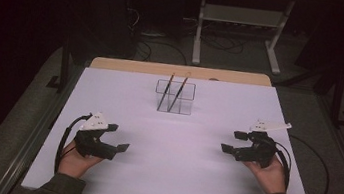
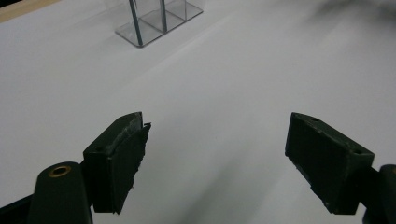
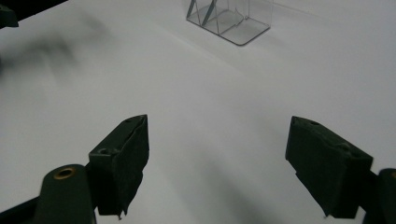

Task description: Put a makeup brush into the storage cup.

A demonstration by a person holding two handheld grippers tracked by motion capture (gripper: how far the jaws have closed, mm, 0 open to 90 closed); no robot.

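Note:
A clear plastic box (image 1: 175,97) with two compartments stands upright near the far middle of the white table (image 1: 171,167). Two thin brown sticks (image 1: 173,92) lean in it, tips above the rim. The box (image 2: 156,21) is far ahead at the upper left in the left gripper view, and the box (image 3: 231,18) is at the top in the right gripper view. My left gripper (image 1: 119,138) rests low at the near left, jaws wide apart, open and empty. My right gripper (image 1: 233,141) sits at the near right, open too, with nothing between its pads.
A wooden strip (image 1: 178,70) edges the table's far side. Beyond it on the dark floor stands a white metal frame (image 1: 239,30) with cables around it. A black cable (image 1: 319,172) loops off the table's right edge.

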